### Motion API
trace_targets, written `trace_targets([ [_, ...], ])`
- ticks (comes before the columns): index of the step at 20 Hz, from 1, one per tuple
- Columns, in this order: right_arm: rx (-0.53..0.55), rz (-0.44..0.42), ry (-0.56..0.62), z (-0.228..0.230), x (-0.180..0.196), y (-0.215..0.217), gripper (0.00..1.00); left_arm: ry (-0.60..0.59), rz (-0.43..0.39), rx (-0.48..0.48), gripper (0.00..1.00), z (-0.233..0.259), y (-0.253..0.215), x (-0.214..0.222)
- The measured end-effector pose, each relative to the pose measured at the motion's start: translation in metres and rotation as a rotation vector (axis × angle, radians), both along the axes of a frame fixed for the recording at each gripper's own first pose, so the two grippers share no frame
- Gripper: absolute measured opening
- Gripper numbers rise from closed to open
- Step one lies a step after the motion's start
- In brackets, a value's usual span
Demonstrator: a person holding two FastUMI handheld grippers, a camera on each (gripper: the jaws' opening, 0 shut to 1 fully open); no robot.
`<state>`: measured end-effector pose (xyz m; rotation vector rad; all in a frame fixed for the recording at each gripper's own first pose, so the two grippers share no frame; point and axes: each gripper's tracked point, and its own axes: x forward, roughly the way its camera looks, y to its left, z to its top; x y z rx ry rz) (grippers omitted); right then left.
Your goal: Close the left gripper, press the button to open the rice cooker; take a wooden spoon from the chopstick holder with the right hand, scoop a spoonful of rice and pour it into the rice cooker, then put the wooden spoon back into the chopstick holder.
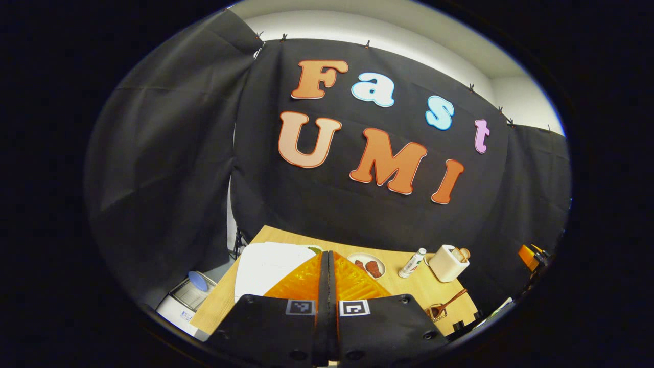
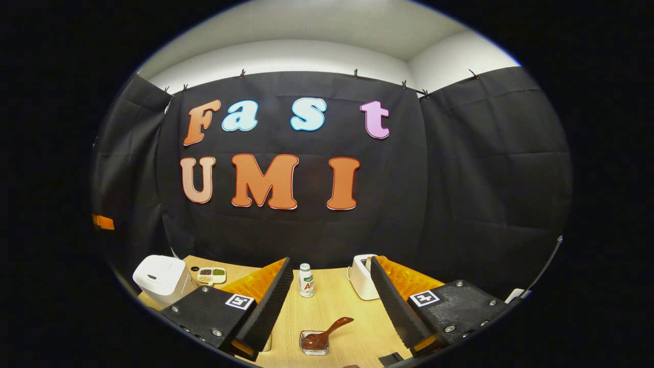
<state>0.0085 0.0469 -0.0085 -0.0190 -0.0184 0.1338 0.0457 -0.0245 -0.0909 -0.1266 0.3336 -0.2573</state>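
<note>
My left gripper (image 1: pixel 327 254) is shut with nothing between its fingers, held above the table in front of the white rice cooker (image 1: pixel 265 266), whose lid is down. In the right gripper view the rice cooker (image 2: pixel 159 278) stands at the far left of the table. My right gripper (image 2: pixel 329 276) is open and holds nothing. A brown wooden spoon (image 2: pixel 333 326) lies with its bowl in a small glass dish (image 2: pixel 314 343) below and between the fingers. The white chopstick holder (image 2: pixel 361 276) stands just beyond the right finger. In the left gripper view the chopstick holder (image 1: pixel 447 263) has wooden tops sticking out, and the spoon (image 1: pixel 449 302) lies nearer.
A small white bottle (image 2: pixel 306 280) stands mid-table between cooker and holder. A divided dish (image 2: pixel 212 275) with small portions sits beside the cooker; it is the plate (image 1: pixel 367 265) with reddish pieces in the left gripper view. The wooden table (image 2: pixel 337 306) ends at the black cloth wall.
</note>
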Motion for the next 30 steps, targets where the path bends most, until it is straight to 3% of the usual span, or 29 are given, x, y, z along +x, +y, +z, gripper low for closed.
trace_targets([
  [1, 0.001, 0.000, 0.003, -0.001, 0.001, 0.001, 0.95, 0.037, -0.001, 0.001, 0.04, -0.012, 0.002, 0.005],
  [2, 0.001, 0.001, 0.008, -0.003, 0.001, 0.001, 1.00, 0.071, -0.007, -0.008, 0.04, -0.022, 0.001, 0.010],
  [3, 0.000, 0.001, 0.014, -0.006, 0.003, 0.002, 0.95, 0.102, -0.017, -0.022, 0.04, -0.031, -0.001, 0.013],
  [14, -0.006, -0.024, 0.058, -0.023, 0.009, 0.004, 0.95, 0.358, -0.031, 0.002, 0.03, -0.131, 0.002, 0.047],
  [25, -0.032, -0.053, 0.093, -0.035, 0.010, 0.006, 0.95, 0.453, 0.007, 0.090, 0.03, -0.194, 0.020, 0.066],
  [30, -0.045, -0.048, 0.098, -0.037, 0.011, 0.010, 0.95, 0.479, 0.014, 0.076, 0.03, -0.209, 0.020, 0.074],
])
